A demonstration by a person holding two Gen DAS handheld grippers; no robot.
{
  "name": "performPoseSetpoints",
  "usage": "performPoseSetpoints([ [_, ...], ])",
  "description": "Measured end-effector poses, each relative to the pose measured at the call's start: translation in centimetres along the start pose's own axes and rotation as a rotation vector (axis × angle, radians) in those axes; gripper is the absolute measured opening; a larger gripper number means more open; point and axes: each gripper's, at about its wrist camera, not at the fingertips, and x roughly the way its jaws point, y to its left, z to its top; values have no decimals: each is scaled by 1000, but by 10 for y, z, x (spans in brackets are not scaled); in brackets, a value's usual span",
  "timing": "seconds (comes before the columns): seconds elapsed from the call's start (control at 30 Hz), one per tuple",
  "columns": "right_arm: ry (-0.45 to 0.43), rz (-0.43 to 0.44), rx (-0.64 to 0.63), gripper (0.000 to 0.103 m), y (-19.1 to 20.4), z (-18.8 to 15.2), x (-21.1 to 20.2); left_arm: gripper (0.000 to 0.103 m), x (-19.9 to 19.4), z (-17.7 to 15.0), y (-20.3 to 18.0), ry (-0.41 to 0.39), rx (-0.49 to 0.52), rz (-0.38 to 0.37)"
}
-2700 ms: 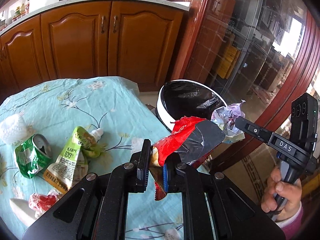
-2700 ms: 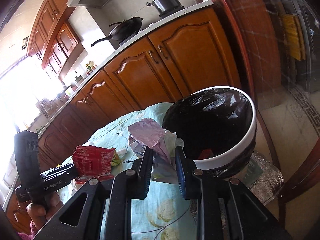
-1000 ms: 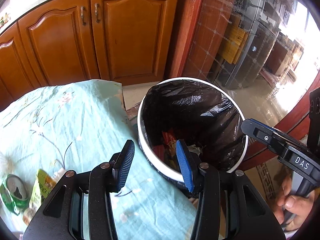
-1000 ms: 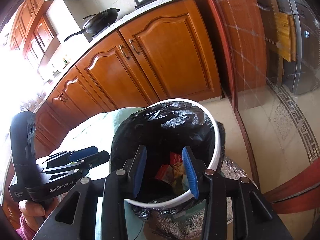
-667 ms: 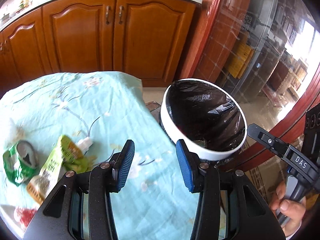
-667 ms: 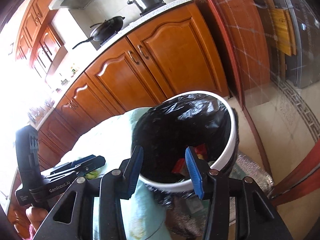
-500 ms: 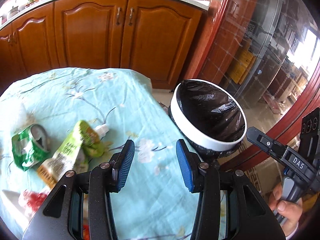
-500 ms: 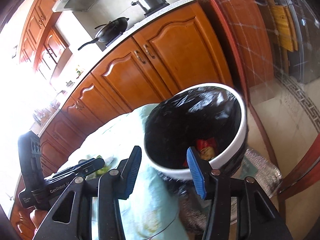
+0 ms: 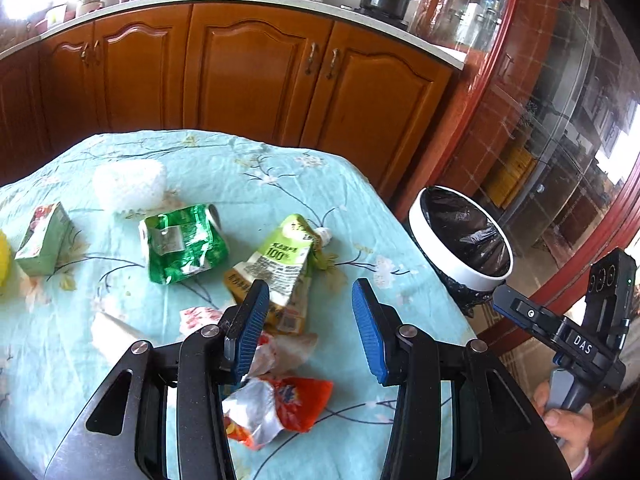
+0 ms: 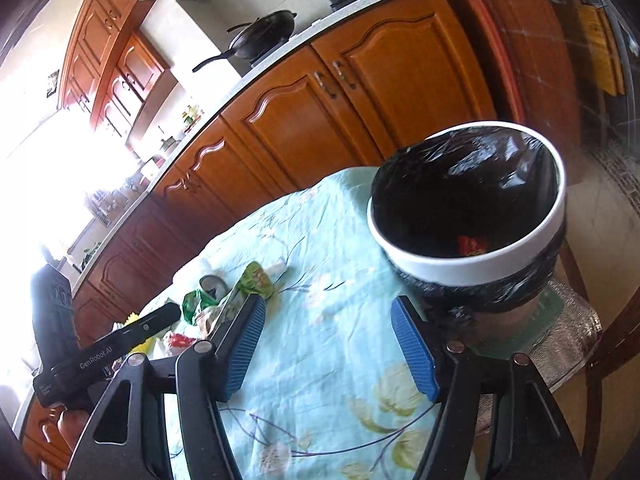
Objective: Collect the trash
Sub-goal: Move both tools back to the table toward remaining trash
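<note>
Your left gripper (image 9: 306, 326) hangs above the table's pale blue flowered cloth (image 9: 256, 168), its blue pads apart at a middling gap with nothing pinched between them. Below and just ahead of it lies a cluster of litter. A green-and-yellow drink pouch (image 9: 280, 272) lies flat, its long axis running away from you toward the upper right, with the white spout (image 9: 325, 235) at the far end pointing toward the bin. To its left is a crushed green can (image 9: 182, 242), lying on its side with its long axis across the view and its open top facing the upper right. Nearer you, a torn red-and-silver snack wrapper (image 9: 276, 408) lies crumpled, its length running left to right, partly hidden by the left finger. A pale crumpled wrapper (image 9: 286, 350) lies just above it. Farther left lie a small green carton (image 9: 44, 238), tipped on its side, and a white foam-like wad (image 9: 130, 186) behind the can.

The trash bin (image 10: 472, 266), white-rimmed and lined with a black bag, stands just off the table's right edge; red wrappers (image 10: 472, 244) show inside it.

Your right gripper (image 10: 328, 344) is over bare cloth beside the bin, and its jaws have just been opening: they stand wide and empty. In the left wrist view you see it at the right edge, with your hand (image 9: 568, 428) on its handle.
</note>
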Motion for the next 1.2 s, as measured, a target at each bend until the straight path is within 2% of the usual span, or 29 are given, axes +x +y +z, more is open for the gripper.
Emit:
performPoseSetpoints([
  [0.37, 73, 49, -72, 70, 45, -17, 30, 43, -27, -12, 60, -27, -97, 71],
  [0.6, 107, 75, -101, 71, 69, -19, 50, 43, -30, -6, 90, -20, -145, 92],
  [0.9, 124, 112, -178, 71, 109, -9, 77, 43, -25, 16, 126, -22, -184, 142],
  [1.1, 151, 83, -212, 70, 124, -2, 102, 43, -11, 36, 152, -16, -231, 158],
  [1.2, 183, 67, -189, 70, 122, -3, 117, 43, -1, 48, 164, -6, -258, 157],
])
